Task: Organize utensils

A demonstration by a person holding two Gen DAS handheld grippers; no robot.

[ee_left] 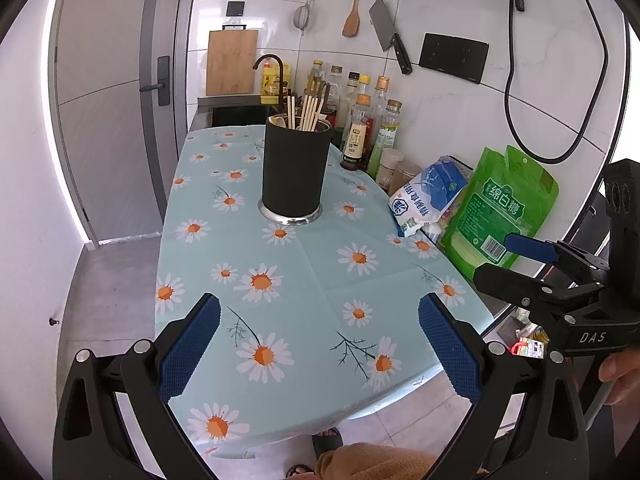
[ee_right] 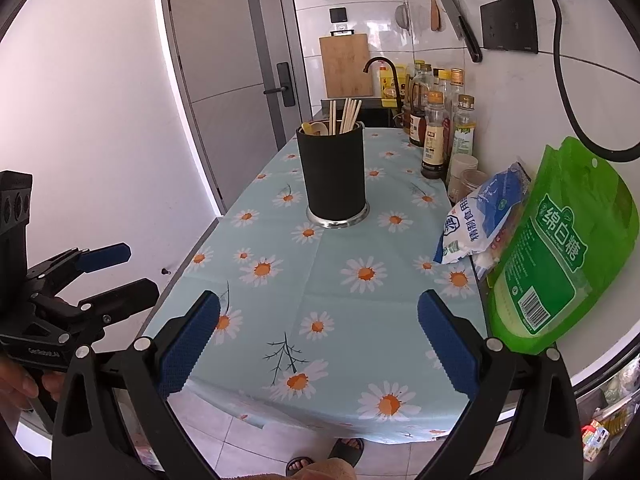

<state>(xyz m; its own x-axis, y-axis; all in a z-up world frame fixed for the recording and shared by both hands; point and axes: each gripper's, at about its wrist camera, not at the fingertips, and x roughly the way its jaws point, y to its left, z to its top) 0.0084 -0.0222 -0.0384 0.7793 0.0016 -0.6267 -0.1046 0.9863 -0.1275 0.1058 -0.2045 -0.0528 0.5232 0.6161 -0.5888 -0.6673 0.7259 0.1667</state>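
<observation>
A black cylindrical utensil holder (ee_left: 295,170) (ee_right: 334,176) with a metal base stands upright mid-table on the daisy-print tablecloth (ee_left: 304,280) (ee_right: 340,300). Several wooden chopsticks (ee_left: 308,114) (ee_right: 348,115) and a wooden spoon (ee_right: 314,127) stick out of it. My left gripper (ee_left: 319,344) is open and empty over the table's near end. My right gripper (ee_right: 319,342) is open and empty, also over the near end. Each gripper shows at the edge of the other's view, the right (ee_left: 516,258) and the left (ee_right: 120,270), both open.
Sauce and oil bottles (ee_left: 362,128) (ee_right: 434,132) line the wall at the right. A white-blue salt bag (ee_left: 426,200) (ee_right: 480,220) and a green sugar bag (ee_left: 500,212) (ee_right: 560,248) lean there. A cleaver, wooden spatula, strainer and cutting board (ee_left: 232,62) hang behind. A sink and faucet lie beyond the table.
</observation>
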